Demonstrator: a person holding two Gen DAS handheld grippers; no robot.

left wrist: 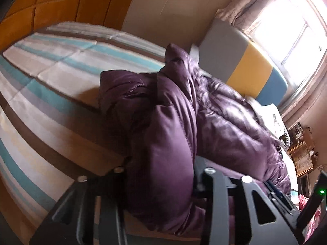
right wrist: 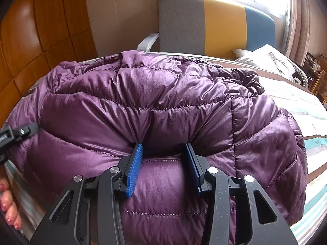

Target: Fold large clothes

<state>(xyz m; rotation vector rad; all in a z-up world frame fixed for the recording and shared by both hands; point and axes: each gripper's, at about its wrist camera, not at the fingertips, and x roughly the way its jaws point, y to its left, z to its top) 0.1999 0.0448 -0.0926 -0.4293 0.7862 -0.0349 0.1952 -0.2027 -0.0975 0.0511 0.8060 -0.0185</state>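
Crosswise, bunched jacket (right wrist: 155, 110) between tongs (right wrist: 164, 165)

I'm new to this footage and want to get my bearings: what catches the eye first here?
A puffy purple jacket fills the middle, heaped on a bed with a striped sheet. The right gripper pinches a fold of it between blue fingers, and the left gripper has a bulge of it between its fingers too. Behind stands a grey, yellow and blue headboard under a bright window.
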